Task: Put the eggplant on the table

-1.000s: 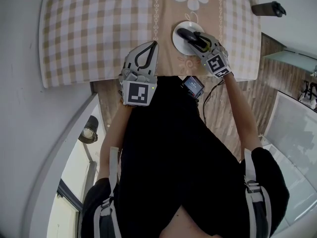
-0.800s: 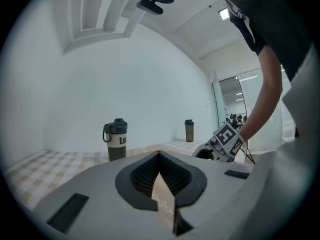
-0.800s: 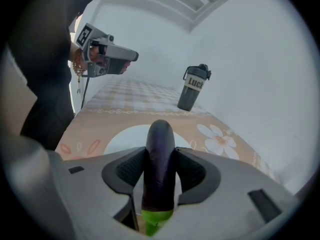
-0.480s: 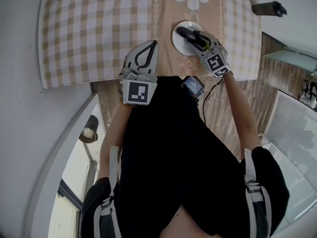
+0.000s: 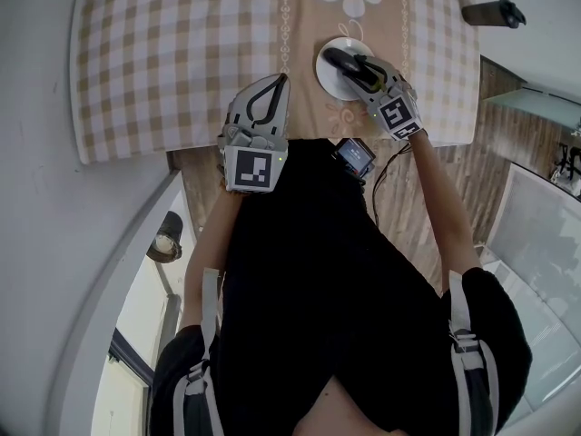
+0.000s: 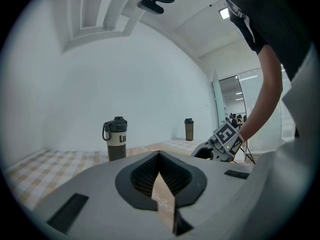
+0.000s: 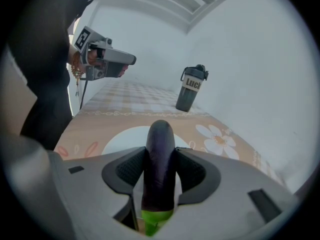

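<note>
A dark purple eggplant [image 7: 159,164] with a green stem end [image 7: 154,220] lies lengthwise between the jaws of my right gripper [image 7: 160,176], which is shut on it. In the head view the eggplant [image 5: 339,60] and right gripper [image 5: 357,69] are over a white plate [image 5: 328,83] on the table. I cannot tell whether the eggplant touches the plate [image 7: 122,140]. My left gripper [image 5: 282,81] hovers at the table's near edge, left of the plate. It is shut with nothing in it, and its tips meet in the left gripper view [image 6: 160,155].
A checked tablecloth [image 5: 172,53] with a tan flowered runner [image 5: 307,25] covers the table. A dark drinking bottle [image 7: 191,89] stands at the far side, also in the left gripper view [image 6: 116,139]. A second bottle [image 6: 188,129] stands further off. The table's near edge [image 5: 127,153] faces the person.
</note>
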`<act>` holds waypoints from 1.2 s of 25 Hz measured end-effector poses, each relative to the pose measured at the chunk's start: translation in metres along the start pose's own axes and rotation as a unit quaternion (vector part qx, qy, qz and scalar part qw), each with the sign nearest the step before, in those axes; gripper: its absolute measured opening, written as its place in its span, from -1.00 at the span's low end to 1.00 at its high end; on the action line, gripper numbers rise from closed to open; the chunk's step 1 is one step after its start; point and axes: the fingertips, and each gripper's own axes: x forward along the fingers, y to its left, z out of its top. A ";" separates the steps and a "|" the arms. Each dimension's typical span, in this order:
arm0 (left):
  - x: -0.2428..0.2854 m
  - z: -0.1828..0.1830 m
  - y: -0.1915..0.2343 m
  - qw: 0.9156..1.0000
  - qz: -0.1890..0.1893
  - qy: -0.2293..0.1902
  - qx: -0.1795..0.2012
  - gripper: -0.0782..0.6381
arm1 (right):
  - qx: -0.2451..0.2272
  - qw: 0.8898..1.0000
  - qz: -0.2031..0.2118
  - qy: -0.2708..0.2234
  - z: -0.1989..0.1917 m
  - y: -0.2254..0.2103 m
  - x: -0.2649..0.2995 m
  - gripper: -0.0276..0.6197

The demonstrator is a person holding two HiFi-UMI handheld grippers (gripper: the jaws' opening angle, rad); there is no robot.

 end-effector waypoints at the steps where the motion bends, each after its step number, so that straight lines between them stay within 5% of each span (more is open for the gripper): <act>1: 0.000 0.000 -0.001 1.000 -0.001 0.000 0.000 -0.77 | 0.002 1.000 0.000 -0.001 0.000 0.001 0.000 -0.30; 30: 0.000 0.004 -0.005 1.000 -0.012 -0.011 0.003 -0.77 | 0.028 0.999 -0.003 -0.019 0.014 0.004 -0.006 -0.27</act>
